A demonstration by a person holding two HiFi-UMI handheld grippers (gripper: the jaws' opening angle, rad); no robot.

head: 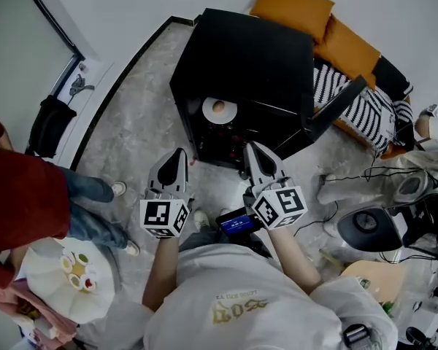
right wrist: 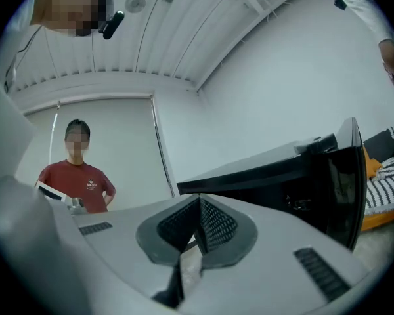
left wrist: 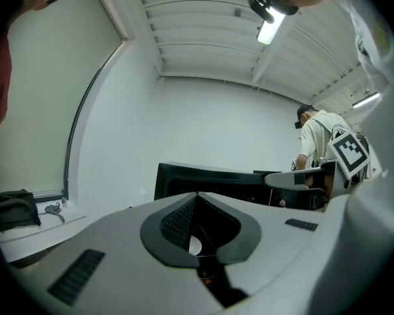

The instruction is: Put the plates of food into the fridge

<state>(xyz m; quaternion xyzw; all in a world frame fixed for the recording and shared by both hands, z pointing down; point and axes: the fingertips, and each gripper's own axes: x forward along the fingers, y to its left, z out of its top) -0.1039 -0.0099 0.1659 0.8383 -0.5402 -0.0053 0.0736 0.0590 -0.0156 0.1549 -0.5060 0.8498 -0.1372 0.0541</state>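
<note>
The left gripper [head: 178, 156] and the right gripper [head: 252, 150] hang side by side, each with its jaws drawn together on nothing. Both tips point at the open black fridge [head: 248, 64]. One plate of food [head: 219, 109] sits on a shelf inside. What looks like a second plate [head: 77, 272] lies well apart at lower left.

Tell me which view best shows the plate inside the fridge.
The head view: the plate lies in full sight inside the open fridge. The left gripper view catches only a white sliver, probably its rim, behind the jaws. The right gripper view shows the fridge, not the plate.
</note>
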